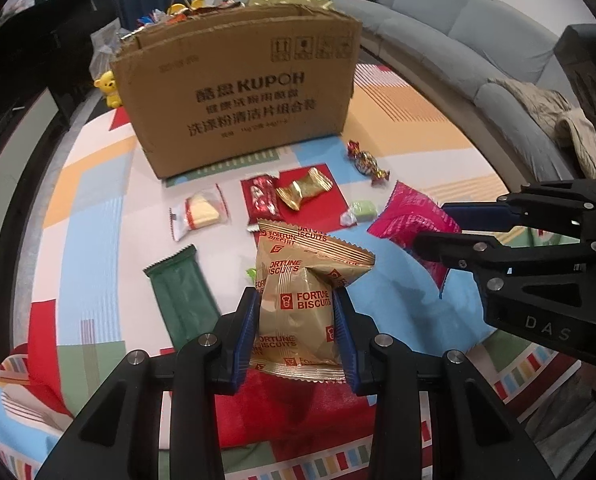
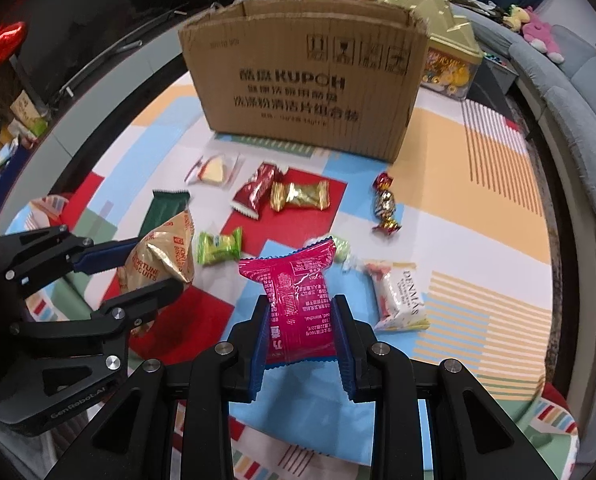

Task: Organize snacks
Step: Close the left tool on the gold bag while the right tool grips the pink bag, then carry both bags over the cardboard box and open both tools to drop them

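Note:
My left gripper (image 1: 296,300) is shut on a gold Fortune Biscuits packet (image 1: 298,292) and holds it above the mat; it also shows in the right wrist view (image 2: 160,258). My right gripper (image 2: 301,312) is shut on a pink snack packet (image 2: 298,300), which also shows in the left wrist view (image 1: 409,216). An open brown cardboard box (image 1: 238,92) stands upright at the far side of the mat, also in the right wrist view (image 2: 305,80). Loose snacks lie between the grippers and the box.
On the colourful mat (image 2: 477,200) lie a green bar (image 1: 182,292), a clear-wrapped cake (image 1: 200,212), a red packet (image 1: 262,198), a gold packet (image 1: 303,188), a twisted candy (image 1: 367,162), a lime packet (image 2: 220,246) and a white Denmas packet (image 2: 397,296). A grey sofa (image 1: 477,40) curves at right.

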